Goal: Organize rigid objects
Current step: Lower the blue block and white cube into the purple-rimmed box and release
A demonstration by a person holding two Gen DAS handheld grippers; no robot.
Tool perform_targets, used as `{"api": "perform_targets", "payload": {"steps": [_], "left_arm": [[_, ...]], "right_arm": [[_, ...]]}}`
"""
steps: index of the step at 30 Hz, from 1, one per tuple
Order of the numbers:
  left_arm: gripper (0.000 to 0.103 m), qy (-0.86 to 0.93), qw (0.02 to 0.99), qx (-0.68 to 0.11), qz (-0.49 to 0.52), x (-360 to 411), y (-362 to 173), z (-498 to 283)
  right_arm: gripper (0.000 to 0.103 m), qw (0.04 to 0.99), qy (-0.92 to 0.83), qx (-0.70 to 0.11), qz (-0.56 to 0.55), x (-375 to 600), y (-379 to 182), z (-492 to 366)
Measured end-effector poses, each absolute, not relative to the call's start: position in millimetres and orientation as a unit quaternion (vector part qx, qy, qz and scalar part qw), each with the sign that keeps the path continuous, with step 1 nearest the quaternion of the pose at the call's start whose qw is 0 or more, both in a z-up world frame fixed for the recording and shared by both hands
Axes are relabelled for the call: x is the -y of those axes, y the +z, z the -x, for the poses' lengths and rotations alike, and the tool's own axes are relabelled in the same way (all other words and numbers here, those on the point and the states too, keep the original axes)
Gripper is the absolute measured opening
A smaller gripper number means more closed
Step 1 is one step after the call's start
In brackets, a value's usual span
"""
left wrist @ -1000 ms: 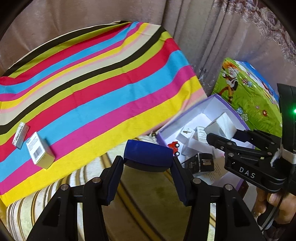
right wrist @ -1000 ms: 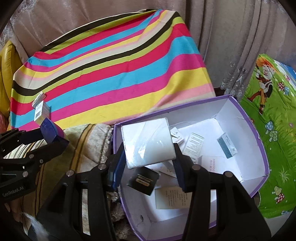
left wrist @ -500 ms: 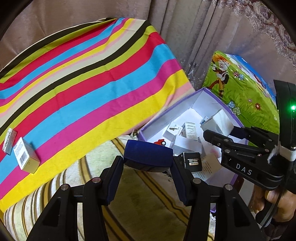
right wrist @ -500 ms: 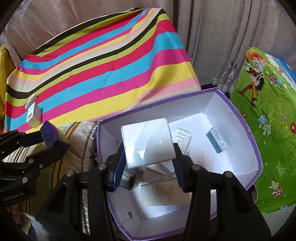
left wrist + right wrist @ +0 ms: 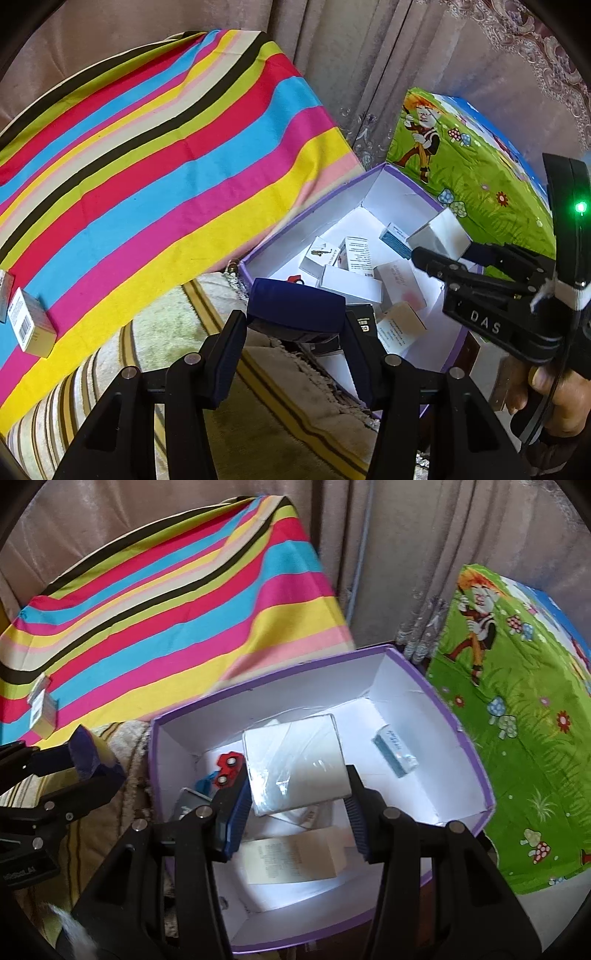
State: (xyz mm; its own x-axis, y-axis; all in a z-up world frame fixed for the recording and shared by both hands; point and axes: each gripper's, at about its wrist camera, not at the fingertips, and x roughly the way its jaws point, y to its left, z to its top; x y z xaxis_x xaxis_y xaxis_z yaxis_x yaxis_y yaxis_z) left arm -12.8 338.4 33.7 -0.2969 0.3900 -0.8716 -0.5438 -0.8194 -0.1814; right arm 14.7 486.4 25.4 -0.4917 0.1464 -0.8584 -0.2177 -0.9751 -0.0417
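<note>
I have both tools loaded and I am over the drop point. My right gripper [image 5: 295, 794] is clamped on a white wrapped box [image 5: 295, 762], hanging directly above the open purple-rimmed box [image 5: 476, 760], so this one looks a moment from release. My left gripper [image 5: 293, 332] is clamped on a dark blue case [image 5: 295, 308], which sits just short of the near wall of that purple-rimmed box [image 5: 314, 218], off to my left tool's right-forward side.

I judge the job mostly done. Inside the container, below and ahead of my right tool, I count roughly seven small cartons, among them a teal-edged carton [image 5: 394, 751] to the right and a printed carton [image 5: 295, 856] right under the jaws, plus a black box [image 5: 364, 323] near the left tool's right finger and one red toy [image 5: 229, 770] to the left of the right tool. The pile overlaps, so that carton count is approximate.

Left to do: drop the two held items, then fetch what lies on the striped cloth [image 5: 166, 166] far to the left of my left tool. There I see one barcoded carton [image 5: 29, 326], with a second thin packet [image 5: 5, 299] touching it at the frame edge. So four pieces remain outside: two in hand, two on the cloth.
</note>
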Motion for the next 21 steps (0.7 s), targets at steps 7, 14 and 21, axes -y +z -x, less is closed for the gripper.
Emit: {"api": "perform_targets", "payload": {"steps": [7, 14, 21], "left_arm": [[0.053, 0.793, 0.306, -0.069, 0.522, -350, 30, 15], [0.058, 0.789, 0.311, -0.051, 0.527, -361, 29, 25], [0.068, 0.787, 0.303, -0.032, 0.536, -355, 27, 28]], "right_arm": [[0.052, 0.142, 0.859, -0.026, 0.491, -501, 25, -17], [0.058, 0.161, 0.859, -0.026, 0.486, -507, 28, -18], [0.078, 0.160, 0.862, -0.032, 0.480, -506, 30, -18]]}}
